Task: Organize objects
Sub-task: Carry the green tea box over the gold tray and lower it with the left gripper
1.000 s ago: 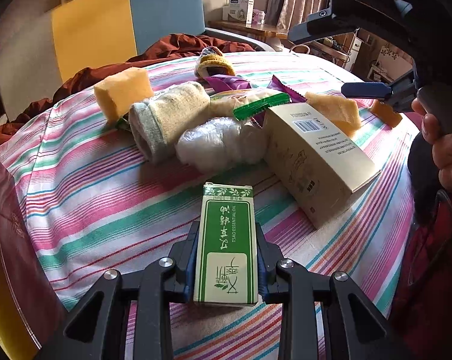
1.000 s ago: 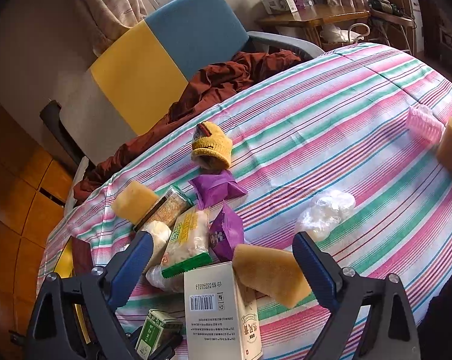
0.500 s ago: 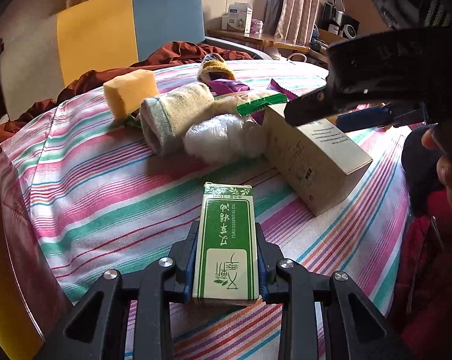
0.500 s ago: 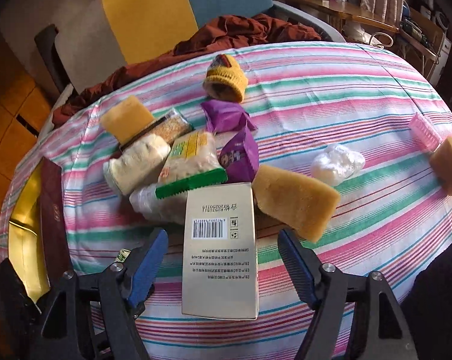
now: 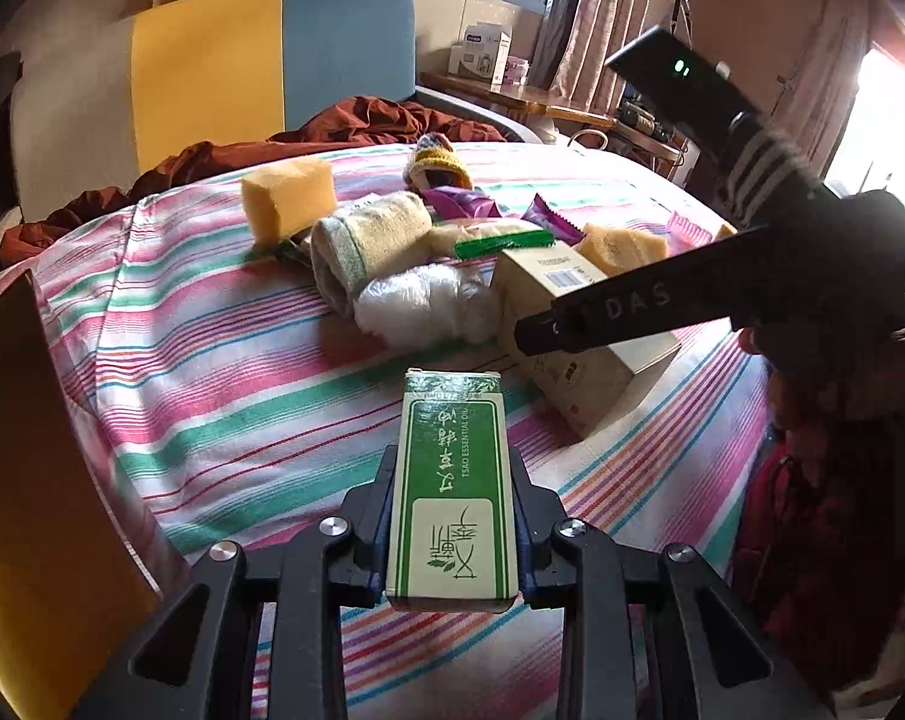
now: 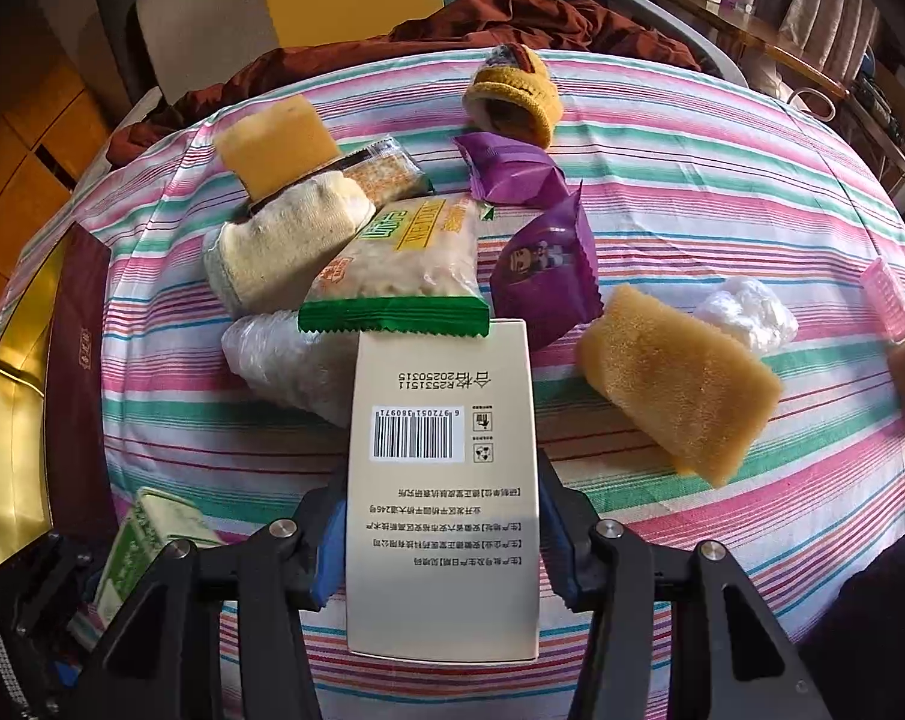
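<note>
My left gripper (image 5: 452, 516) is shut on a green-and-white essential oil box (image 5: 452, 480), held over the near edge of the striped table; the box also shows in the right wrist view (image 6: 146, 540). My right gripper (image 6: 440, 534) has its blue pads against both sides of a beige carton (image 6: 440, 480) with a barcode that lies on the cloth; it also shows in the left wrist view (image 5: 578, 324). Beyond the carton lie a green-edged snack bag (image 6: 404, 258), a rolled beige towel (image 6: 284, 240), a clear plastic wad (image 6: 284, 360) and a yellow sponge (image 6: 680, 372).
Farther back lie two purple packets (image 6: 542, 276), an orange sponge (image 6: 272, 144), a cracker pack (image 6: 386, 171) and a yellow knit hat (image 6: 512, 96). A dark red and gold box (image 6: 74, 360) sits at the left edge. A pink item (image 6: 884, 300) lies at right. A chair (image 5: 272, 60) stands behind.
My right gripper has come down and forward over the beige carton and closed from wide open onto its sides. My left gripper has kept hold of the green box.
</note>
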